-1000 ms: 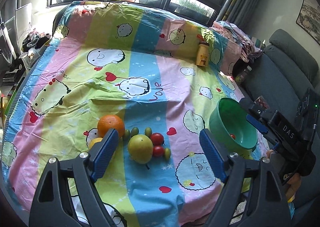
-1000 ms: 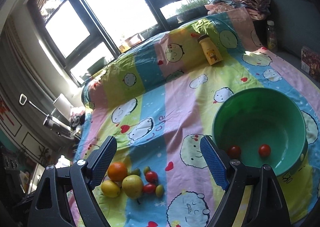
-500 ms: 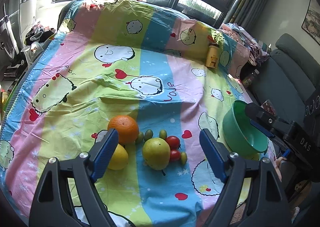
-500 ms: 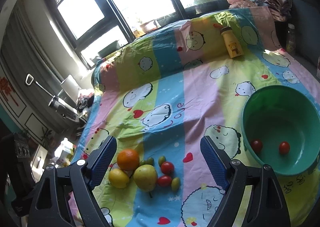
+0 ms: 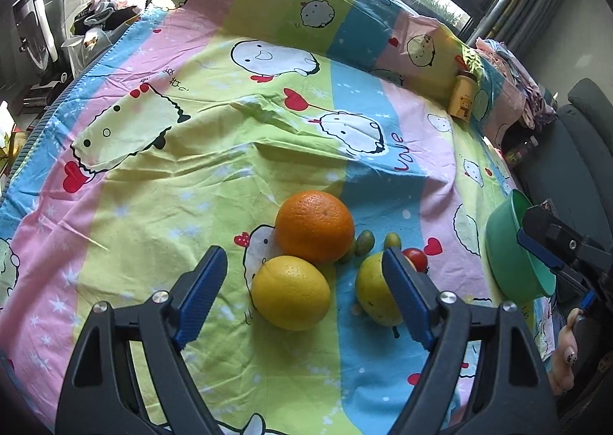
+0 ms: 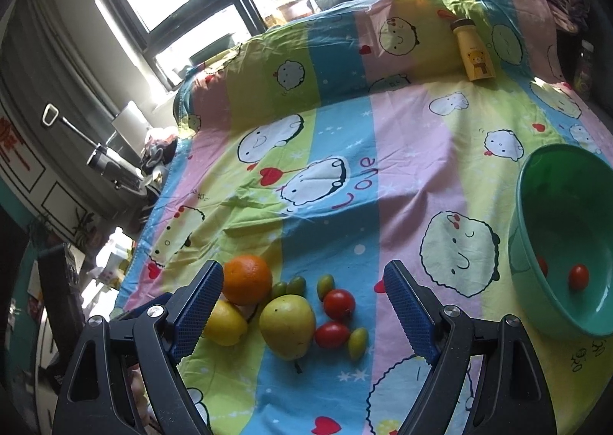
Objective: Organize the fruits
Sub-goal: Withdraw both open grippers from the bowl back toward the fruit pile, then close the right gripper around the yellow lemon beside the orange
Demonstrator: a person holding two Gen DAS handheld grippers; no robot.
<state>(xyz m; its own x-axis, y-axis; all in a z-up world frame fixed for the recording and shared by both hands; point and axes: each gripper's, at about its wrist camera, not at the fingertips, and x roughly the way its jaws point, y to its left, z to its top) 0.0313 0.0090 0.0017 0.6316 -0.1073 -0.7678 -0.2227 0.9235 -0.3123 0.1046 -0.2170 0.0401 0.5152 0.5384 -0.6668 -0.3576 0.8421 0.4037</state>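
Observation:
An orange (image 5: pixel 314 226), a yellow lemon (image 5: pixel 290 293), a yellow-green pear (image 5: pixel 373 291), red cherry tomatoes (image 6: pixel 338 304) and small green olive-like fruits (image 6: pixel 325 284) lie together on the cartoon-print sheet. My left gripper (image 5: pixel 304 297) is open and empty, with the lemon between its fingers. My right gripper (image 6: pixel 304 306) is open and empty, just short of the fruit pile; the pear (image 6: pixel 288 324) lies between its fingers. A green bowl (image 6: pixel 536 301) to the right holds two cherry tomatoes (image 6: pixel 577 276). The bowl also shows in the left wrist view (image 5: pixel 509 262).
A yellow bottle (image 6: pixel 475 51) stands at the far right of the sheet. The sheet (image 5: pixel 230 166) drops off at the left edge toward clutter on the floor. A grey sofa (image 5: pixel 574 166) lies to the right. Windows are behind.
Both grippers have moved in toward the fruit pile. The left one now has the lemon between its fingers. The bowl has slid toward the right edge of both views.

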